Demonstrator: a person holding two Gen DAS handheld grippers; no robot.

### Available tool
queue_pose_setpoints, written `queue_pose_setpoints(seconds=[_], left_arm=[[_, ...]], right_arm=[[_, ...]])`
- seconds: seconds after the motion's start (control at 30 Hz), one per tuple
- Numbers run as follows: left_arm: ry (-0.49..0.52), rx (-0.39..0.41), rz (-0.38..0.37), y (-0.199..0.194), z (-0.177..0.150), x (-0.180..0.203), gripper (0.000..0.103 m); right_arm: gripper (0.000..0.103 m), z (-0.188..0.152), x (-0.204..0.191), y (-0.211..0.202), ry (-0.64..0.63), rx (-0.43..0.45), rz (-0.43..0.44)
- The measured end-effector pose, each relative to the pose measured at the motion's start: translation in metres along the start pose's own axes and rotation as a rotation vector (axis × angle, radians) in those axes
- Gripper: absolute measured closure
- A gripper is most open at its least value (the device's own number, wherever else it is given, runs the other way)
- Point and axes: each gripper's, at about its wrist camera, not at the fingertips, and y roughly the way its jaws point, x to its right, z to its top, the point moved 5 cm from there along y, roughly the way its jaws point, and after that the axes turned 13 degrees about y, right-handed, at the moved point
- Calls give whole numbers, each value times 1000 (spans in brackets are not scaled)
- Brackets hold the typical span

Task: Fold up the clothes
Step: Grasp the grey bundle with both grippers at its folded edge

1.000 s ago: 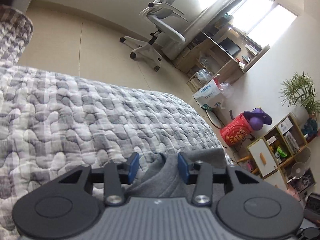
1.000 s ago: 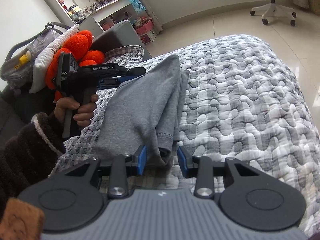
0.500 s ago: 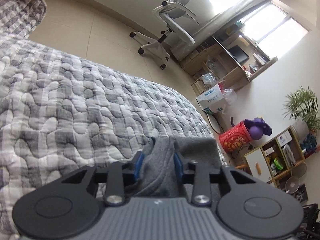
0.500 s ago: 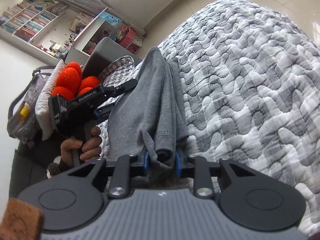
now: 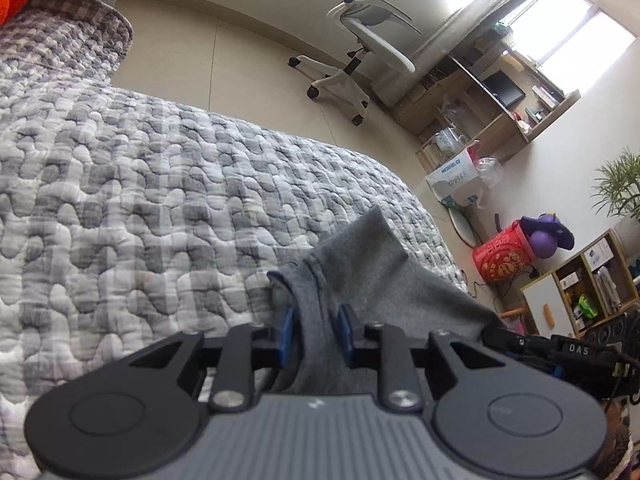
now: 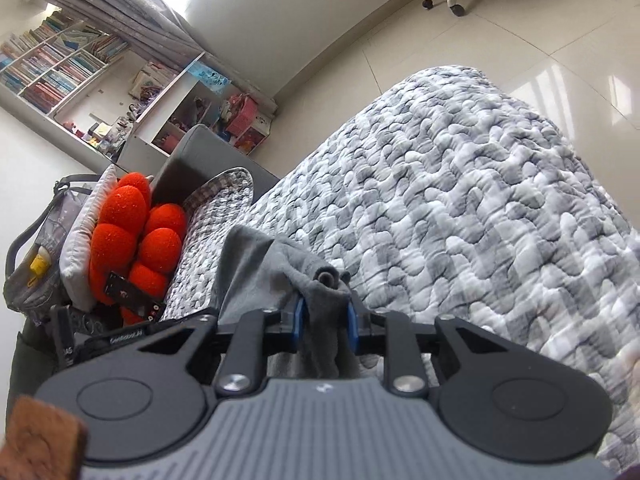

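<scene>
Grey garment (image 5: 372, 280), bunched in both tools: you are pinching one end in the left tool (image 5: 316, 330) and the other in the right tool (image 6: 324, 318), its length spanning between them above the quilted bed (image 5: 160, 184).

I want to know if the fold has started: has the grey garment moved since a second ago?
Yes. The grey garment, which lay spread flat on the quilt, is now bunched and lifted off it, pinched by both the right gripper and the left gripper.

A plain grey garment (image 5: 372, 276), soft and bunched, is pinched at two edges and lifted off the quilt, its free corner pointing toward twelve o'clock.
</scene>
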Motion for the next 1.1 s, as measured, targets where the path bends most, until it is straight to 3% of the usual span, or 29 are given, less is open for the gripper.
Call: queue_pose_setpoints(seconds=[0.07,0.1,0.2,0.33,0.43,0.53,0.57,0.6,0.63,0.7,0.97,1.1], left_arm=[[-10,18,-10,-2,6,-6,58],[-19,30,-24,-2,10,-9,53],[-28,25,-70,11,20,-11,50],[-29,-15,-100,41,23,-8,50],[-64,22,-125,54,22,-7,50],[-173,39,-217,61,16,-5,57],[-206,39,-234,64,12,-4,68],[-220,47,-219,64,8,-3,78],[-233,62,-205,61,5,-2,79],[-263,91,-183,54,0,1,84],[-308,181,-117,-9,-3,21,87],[-285,184,-63,-16,-5,11,84]], right_arm=[[71,-3,2,1,11,4,-12],[62,-4,3,0,15,8,-14],[47,-6,6,-7,36,13,8],[47,-15,14,-6,86,-32,48],[47,-19,20,7,100,-51,28],[47,-17,26,15,149,-30,72],[49,-15,28,17,170,-25,88],[60,-13,29,18,193,-20,103],[68,-12,32,18,211,-29,111],[71,-10,34,15,241,-42,133],[73,13,0,4,165,-77,151],[70,27,-9,19,136,-93,141]])
